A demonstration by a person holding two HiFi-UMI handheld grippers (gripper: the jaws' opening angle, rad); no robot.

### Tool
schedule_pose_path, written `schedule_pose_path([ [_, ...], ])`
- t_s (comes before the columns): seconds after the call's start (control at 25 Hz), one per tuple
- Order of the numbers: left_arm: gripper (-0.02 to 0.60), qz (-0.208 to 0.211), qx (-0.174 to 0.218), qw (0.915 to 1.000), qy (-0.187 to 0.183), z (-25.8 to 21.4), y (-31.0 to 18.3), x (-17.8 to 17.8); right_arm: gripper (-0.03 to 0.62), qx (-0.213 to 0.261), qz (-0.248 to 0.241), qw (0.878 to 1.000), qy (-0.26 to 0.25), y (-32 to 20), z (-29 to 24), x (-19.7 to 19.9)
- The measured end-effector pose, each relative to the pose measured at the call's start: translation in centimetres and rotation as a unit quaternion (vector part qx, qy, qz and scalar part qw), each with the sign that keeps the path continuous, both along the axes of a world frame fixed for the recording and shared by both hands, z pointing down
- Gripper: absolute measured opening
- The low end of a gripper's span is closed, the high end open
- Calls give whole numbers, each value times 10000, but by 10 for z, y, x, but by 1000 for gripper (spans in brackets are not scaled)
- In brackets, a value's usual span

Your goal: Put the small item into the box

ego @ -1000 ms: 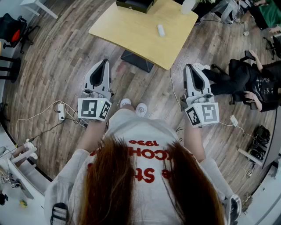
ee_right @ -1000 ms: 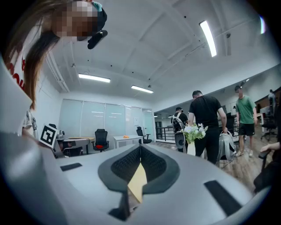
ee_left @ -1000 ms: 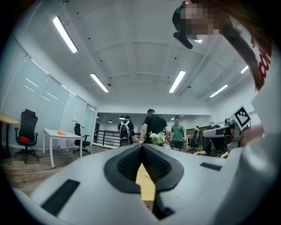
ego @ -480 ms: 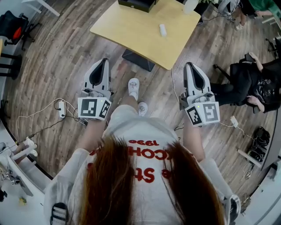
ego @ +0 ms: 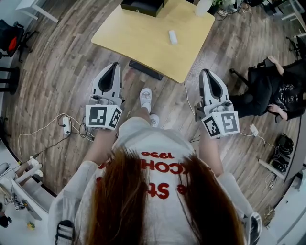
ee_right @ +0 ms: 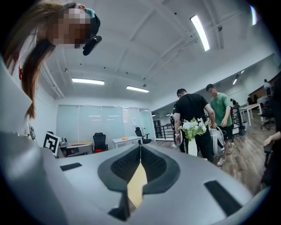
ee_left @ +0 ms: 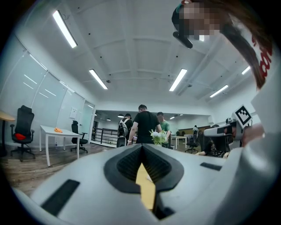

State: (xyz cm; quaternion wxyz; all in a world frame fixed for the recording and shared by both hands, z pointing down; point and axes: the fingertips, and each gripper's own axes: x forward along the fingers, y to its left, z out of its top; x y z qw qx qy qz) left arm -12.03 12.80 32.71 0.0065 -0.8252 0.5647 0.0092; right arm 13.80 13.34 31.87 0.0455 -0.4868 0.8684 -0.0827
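A small white item (ego: pixel 172 37) lies on the light wooden table (ego: pixel 143 43) ahead of me. A black box (ego: pixel 142 5) stands at the table's far edge, partly cut off by the picture's top. My left gripper (ego: pixel 113 68) and right gripper (ego: pixel 209 73) are held level at waist height, short of the table's near edge and over the floor. Both are shut with nothing between their jaws. In the left gripper view the jaws meet at the left gripper (ee_left: pixel 141 147). The right gripper view shows the same of the right gripper (ee_right: pixel 140 147). Neither gripper view shows the item.
A white vase (ego: pixel 203 5) of flowers (ee_right: pixel 192 126) stands at the table's far right corner. Two people (ee_right: pixel 193 118) stand beyond the table, and a seated person (ego: pixel 270 91) is at my right. Cables and a power strip (ego: pixel 66 125) lie on the floor at my left.
The table has shifted a little left in the head view, and one white shoe has stepped forward between the grippers. Both grippers stay shut and level.
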Motion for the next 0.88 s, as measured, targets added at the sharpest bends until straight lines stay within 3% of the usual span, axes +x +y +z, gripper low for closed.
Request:
schedule_pose_path([
  [0.88,8,192,70,9998,-32,-15,-154,-21,9,72,-23,10000,-58,-152,-15,-32],
])
